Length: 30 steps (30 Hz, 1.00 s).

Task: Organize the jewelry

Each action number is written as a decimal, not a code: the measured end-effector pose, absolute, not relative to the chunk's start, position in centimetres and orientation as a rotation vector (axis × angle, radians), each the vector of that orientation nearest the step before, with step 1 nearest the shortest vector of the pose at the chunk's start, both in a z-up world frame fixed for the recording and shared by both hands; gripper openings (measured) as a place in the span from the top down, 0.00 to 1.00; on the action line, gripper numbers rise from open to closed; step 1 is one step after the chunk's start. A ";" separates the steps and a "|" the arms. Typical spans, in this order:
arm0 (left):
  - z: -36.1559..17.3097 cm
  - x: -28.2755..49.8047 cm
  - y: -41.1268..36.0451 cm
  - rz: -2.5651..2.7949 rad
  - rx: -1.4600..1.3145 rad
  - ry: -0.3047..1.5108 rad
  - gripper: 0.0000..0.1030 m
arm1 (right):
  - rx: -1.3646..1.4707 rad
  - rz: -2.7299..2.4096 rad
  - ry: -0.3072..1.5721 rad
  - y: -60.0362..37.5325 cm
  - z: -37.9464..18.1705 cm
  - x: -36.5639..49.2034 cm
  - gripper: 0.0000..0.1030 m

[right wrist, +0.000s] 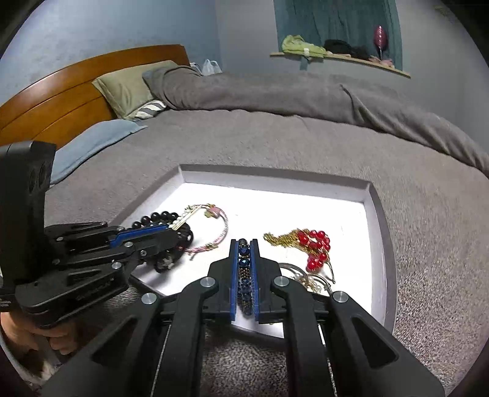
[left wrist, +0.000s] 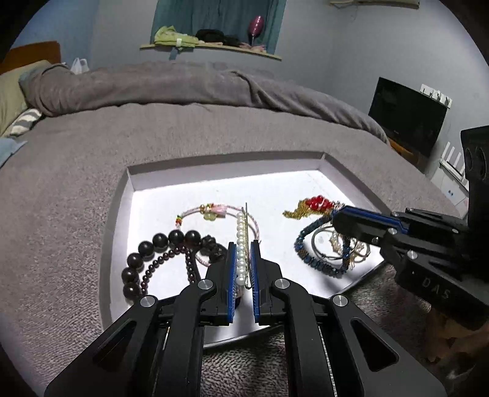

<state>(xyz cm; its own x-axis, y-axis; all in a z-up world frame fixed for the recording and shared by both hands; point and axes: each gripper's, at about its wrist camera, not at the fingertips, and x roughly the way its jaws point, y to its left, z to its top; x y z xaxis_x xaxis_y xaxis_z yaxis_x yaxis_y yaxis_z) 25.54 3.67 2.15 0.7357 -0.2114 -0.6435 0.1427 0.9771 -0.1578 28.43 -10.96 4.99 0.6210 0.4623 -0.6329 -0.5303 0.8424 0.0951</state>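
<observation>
The pearl clip [left wrist: 241, 247] and the blue bead bracelet [right wrist: 244, 274] sit over the white tray [left wrist: 214, 171]. The left gripper [left wrist: 243, 253] pinches the clip; the right gripper [right wrist: 244, 253] squeezes the bracelet. Dark beads [left wrist: 159, 244] and red beads [right wrist: 314, 247] lie unsorted, so lots is left.

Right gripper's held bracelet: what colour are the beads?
Dark blue beads with small bronze-brown ones, on the beaded bracelet in the right gripper; right wrist view shows it best.

Pale blue-grey walls [right wrist: 91, 36]. Bed with grey blanket [left wrist: 152, 146], wooden headboard [right wrist: 61, 88], olive pillow [right wrist: 131, 85]. Teal curtain [right wrist: 336, 18] above wall shelf [left wrist: 214, 49] bearing clothes. Dark TV screen [left wrist: 406, 122] at right.
</observation>
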 end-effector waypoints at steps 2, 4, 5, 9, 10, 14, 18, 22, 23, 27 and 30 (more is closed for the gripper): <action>2.1 25.5 3.8 -0.190 -0.108 0.720 0.91 | -0.102 0.558 0.697 -11.2 5.0 28.6 0.93; 2.2 25.4 4.1 -0.185 -0.118 0.710 0.80 | -0.096 0.545 0.690 -11.7 5.1 28.4 0.91; 2.3 25.2 4.2 -0.180 -0.121 0.699 0.72 | -0.096 0.539 0.685 -11.9 5.1 28.3 0.91; 2.7 24.6 4.4 -0.168 -0.123 0.675 0.58 | -0.099 0.520 0.670 -12.6 5.2 27.5 0.88; 2.8 24.4 4.4 -0.167 -0.124 0.671 0.58 | -0.097 0.517 0.666 -12.8 5.2 27.3 0.85; 3.2 23.8 4.7 -0.164 -0.132 0.642 0.19 | -0.077 0.503 0.659 -13.9 5.0 26.7 0.77; 3.8 23.1 4.7 -0.157 -0.126 0.618 0.18 | -0.048 0.491 0.660 -15.1 4.8 26.2 0.70; 4.1 22.3 4.7 -0.146 -0.122 0.605 0.10 | -0.033 0.482 0.646 -15.9 4.8 25.5 0.63; 4.2 22.0 4.8 -0.143 -0.125 0.600 0.09 | -0.032 0.477 0.641 -16.1 4.9 25.3 0.60; 4.3 20.9 5.2 -0.136 -0.138 0.593 0.08 | -0.025 0.465 0.629 -16.8 5.0 24.5 0.52; 4.3 19.8 5.5 -0.119 -0.128 0.583 0.07 | -0.018 0.451 0.609 -17.4 5.0 23.5 0.44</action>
